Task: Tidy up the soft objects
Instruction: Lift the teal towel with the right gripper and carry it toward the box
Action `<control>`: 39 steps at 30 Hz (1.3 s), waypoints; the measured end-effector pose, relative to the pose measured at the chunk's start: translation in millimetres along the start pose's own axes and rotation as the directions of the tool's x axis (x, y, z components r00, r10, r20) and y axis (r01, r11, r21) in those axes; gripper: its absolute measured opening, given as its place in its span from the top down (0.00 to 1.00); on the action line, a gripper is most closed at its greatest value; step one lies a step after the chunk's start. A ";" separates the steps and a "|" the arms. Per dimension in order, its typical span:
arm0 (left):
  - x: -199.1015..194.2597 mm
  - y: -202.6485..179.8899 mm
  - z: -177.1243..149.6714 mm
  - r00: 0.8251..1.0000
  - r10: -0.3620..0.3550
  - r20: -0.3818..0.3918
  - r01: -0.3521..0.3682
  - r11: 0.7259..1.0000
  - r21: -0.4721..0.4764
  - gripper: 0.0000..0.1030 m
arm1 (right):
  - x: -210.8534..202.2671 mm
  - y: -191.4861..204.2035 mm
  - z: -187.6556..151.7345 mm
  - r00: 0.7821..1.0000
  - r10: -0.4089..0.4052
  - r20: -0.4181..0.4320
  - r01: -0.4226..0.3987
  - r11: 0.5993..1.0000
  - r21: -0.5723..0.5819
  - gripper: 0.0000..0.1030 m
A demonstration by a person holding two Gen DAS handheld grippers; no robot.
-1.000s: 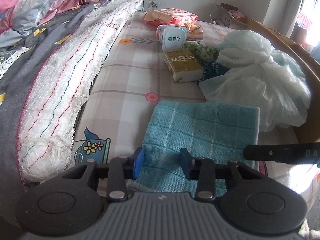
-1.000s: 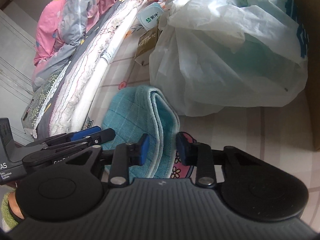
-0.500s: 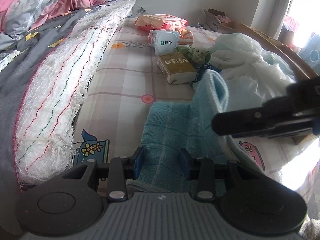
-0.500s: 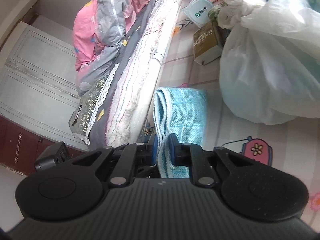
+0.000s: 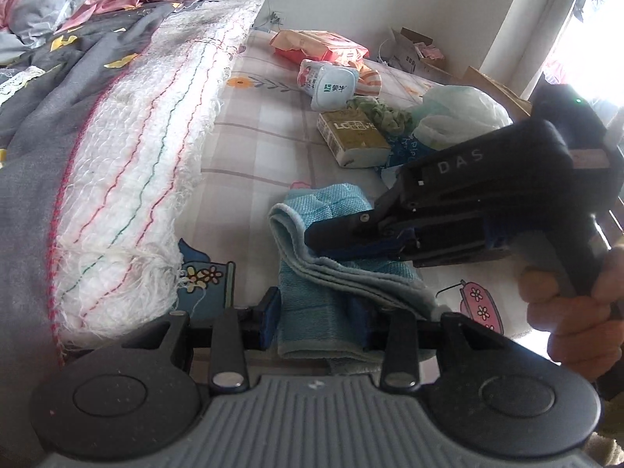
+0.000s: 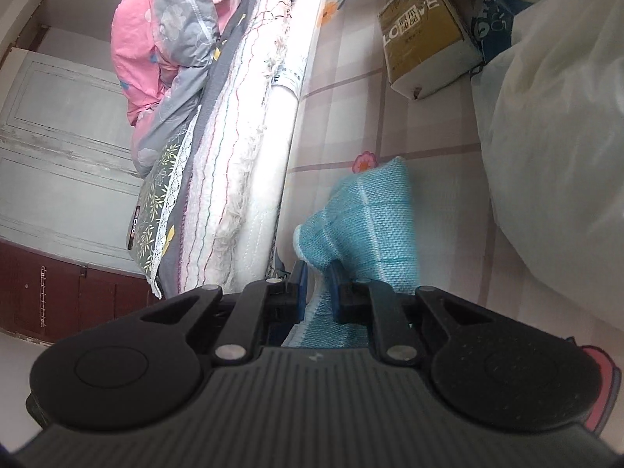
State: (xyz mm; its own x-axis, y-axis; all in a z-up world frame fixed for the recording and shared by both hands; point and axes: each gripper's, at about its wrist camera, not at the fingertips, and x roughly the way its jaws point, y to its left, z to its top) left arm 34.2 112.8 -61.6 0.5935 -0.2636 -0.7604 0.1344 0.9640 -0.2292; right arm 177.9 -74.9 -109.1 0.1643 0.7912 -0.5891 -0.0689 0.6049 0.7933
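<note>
On checked bedsheet [image 5: 273,148], teal woven towel [image 5: 312,312] folded, edge lifted

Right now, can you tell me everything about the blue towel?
The towel is soft, woven cloth in light blue with thin paler lines making squares, and a fluffy pale edge. It lies on the checked, flowered sheet, partly folded over itself. The left gripper grips its near end, and the right gripper pinches one edge, lifting it across. A white bag sits beside it, apart.

- A bedroom in a home
- A bed with a flowery sheet [image 5: 265,144]
- A pink and grey quilt [image 6: 171,39] piled at the far left
</note>
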 end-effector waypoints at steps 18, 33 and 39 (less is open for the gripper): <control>-3.5 10.2 18.3 0.999 -0.037 0.017 0.038 0.996 -0.083 0.48 | 2.9 -7.7 -0.1 1.000 0.012 0.013 -0.013 0.999 0.051 0.96; 11.5 0.1 18.6 0.998 0.032 -0.046 -0.033 0.999 -0.021 0.52 | -45.7 4.6 -14.2 0.989 -0.064 0.131 0.075 0.994 -0.079 0.70; 15.9 -2.6 22.5 0.998 0.032 -0.060 -0.034 0.999 -0.020 0.52 | -42.2 -8.9 -17.6 0.977 -0.170 0.131 0.181 0.981 -0.073 0.67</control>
State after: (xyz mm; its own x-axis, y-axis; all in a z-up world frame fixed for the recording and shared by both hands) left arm 61.2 106.8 -59.4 0.5486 -0.2337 -0.8028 0.0983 0.9715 -0.2157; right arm 154.2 -112.1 -94.0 0.3011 0.6581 -0.6902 -0.1096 0.7428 0.6605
